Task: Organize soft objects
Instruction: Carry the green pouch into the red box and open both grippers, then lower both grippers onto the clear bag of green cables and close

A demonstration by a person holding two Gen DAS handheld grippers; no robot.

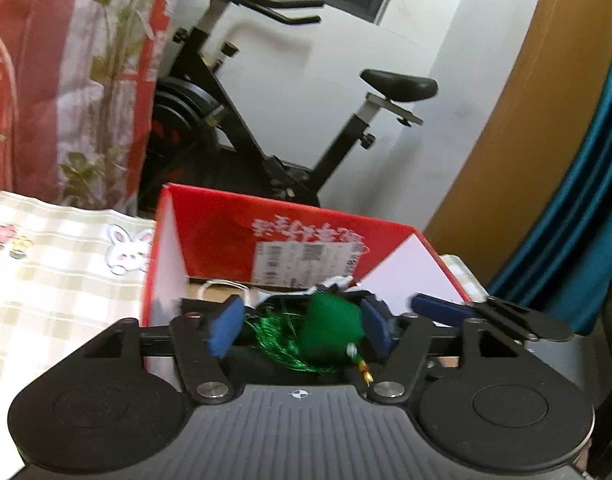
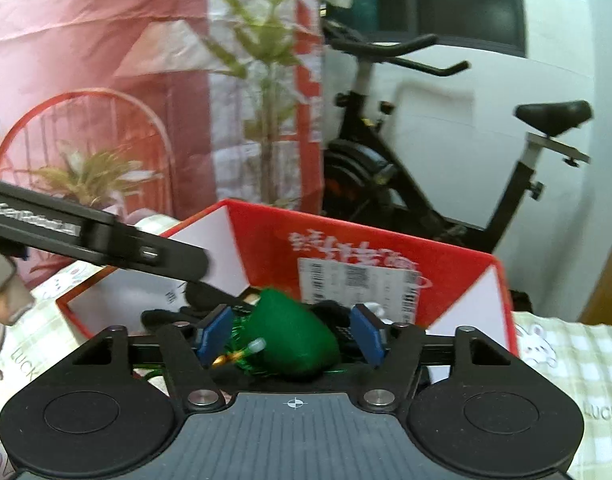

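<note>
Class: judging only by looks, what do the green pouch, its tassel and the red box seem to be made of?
Green pouch: probably felt or soft cloth, matte, fuzzy surface. Tassel: seemingly metallic foil threads, glinting strands. Red box: likely cardboard, printed smooth, with stiff folded flaps and white inner faces.

green pouch (image 1: 334, 328) between spread tool (image 1: 301, 330) pads — over red box (image 1: 265, 236).

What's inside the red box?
Inside the red box lies a green pouch with shiny green tassels, on top of something black. The box's bottom and whatever lies underneath are covered.
</note>
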